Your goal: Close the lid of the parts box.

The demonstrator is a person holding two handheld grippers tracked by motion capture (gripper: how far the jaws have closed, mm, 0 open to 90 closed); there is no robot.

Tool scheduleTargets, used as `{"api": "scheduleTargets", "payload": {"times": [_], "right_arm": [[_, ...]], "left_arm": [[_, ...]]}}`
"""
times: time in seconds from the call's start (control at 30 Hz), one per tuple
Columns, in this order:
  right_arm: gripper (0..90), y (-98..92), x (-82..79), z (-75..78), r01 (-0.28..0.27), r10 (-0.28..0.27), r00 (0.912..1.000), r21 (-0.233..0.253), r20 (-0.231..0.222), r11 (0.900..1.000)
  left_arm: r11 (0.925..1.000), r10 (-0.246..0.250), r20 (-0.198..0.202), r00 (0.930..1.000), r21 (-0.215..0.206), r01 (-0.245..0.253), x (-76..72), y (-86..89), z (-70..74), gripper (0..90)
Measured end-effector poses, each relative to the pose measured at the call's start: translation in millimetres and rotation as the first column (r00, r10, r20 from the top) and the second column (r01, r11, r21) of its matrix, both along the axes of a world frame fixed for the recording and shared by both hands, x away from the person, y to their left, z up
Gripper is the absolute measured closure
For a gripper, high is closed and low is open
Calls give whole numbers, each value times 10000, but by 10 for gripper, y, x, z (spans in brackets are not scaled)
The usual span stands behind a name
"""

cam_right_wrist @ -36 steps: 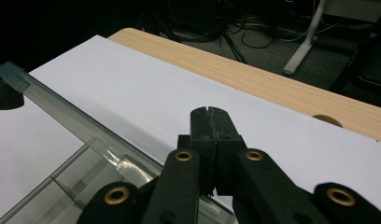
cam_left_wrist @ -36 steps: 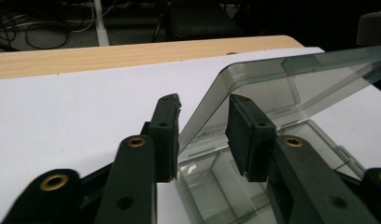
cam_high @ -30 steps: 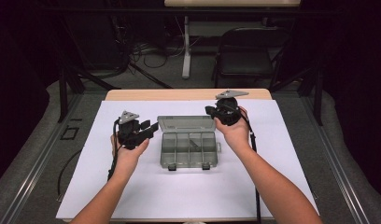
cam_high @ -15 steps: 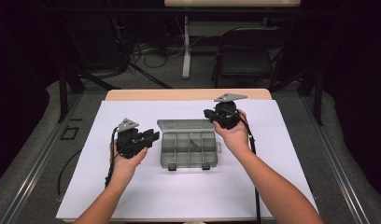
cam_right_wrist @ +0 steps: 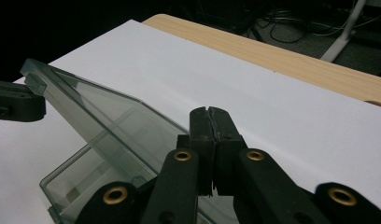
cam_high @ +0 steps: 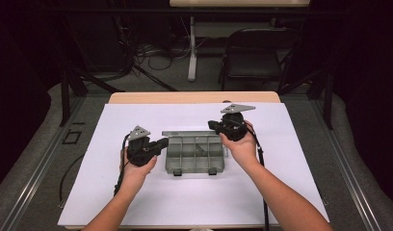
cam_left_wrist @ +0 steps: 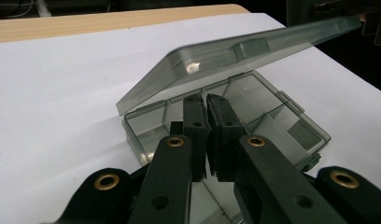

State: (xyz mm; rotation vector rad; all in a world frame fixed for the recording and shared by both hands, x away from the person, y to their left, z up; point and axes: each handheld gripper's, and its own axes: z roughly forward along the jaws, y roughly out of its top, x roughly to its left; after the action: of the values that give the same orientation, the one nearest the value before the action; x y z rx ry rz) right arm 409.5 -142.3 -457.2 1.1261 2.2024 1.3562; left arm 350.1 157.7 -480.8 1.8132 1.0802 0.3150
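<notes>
Left gripper point(cam_left_wrist: 207, 100) and right gripper point(cam_right_wrist: 210, 112) pinched closed beside translucent grey plastic compartment box point(cam_high: 194, 153).

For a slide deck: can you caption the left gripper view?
Left gripper, jaws shut, at the rim of a clear compartment box whose lid stands half raised over a white table cover.

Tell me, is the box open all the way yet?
Not yet. The lid is lifted partway, tilted above the clear box, whose compartments look empty. Both grippers, left and right, sit beside it with jaws shut. Swinging the lid fully back is probably left.
</notes>
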Motion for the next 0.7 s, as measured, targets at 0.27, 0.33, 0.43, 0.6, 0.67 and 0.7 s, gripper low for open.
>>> {"api": "scheduleTargets", "payload": {"times": [0.27, 0.33, 0.43, 0.6, 0.67, 0.7], "right_arm": [[900, 39, -107, -111, -293, 306, 9992, -489, 269, 9984], [900, 34, -135, -142, -353, 364, 9990, -437, 250, 9984], [900, 25, -175, -189, -373, 379, 9992, -371, 133, 9986], [900, 16, -246, -258, -507, 514, 9985, -444, 160, 9977], [900, 9, -278, -285, -519, 524, 9986, -397, 119, 9979], [900, 3, -293, -300, -511, 516, 9986, -395, 113, 9979]], "left_arm": [[9999, -172, -174, 9997, 8, 172, -41, -12, -33, 866], [9996, -262, -192, 9995, 78, 264, -64, -27, -50, 866], [9992, -334, -255, 9991, 195, 339, -93, -43, -89, 867], [9988, -397, -416, 9983, 277, 409, -128, -57, -183, 876], [9986, -442, -460, 9980, 261, 454, -147, -58, -207, 880], [9986, -455, -480, 9978, 250, 467, -155, -59, -221, 883]]}}
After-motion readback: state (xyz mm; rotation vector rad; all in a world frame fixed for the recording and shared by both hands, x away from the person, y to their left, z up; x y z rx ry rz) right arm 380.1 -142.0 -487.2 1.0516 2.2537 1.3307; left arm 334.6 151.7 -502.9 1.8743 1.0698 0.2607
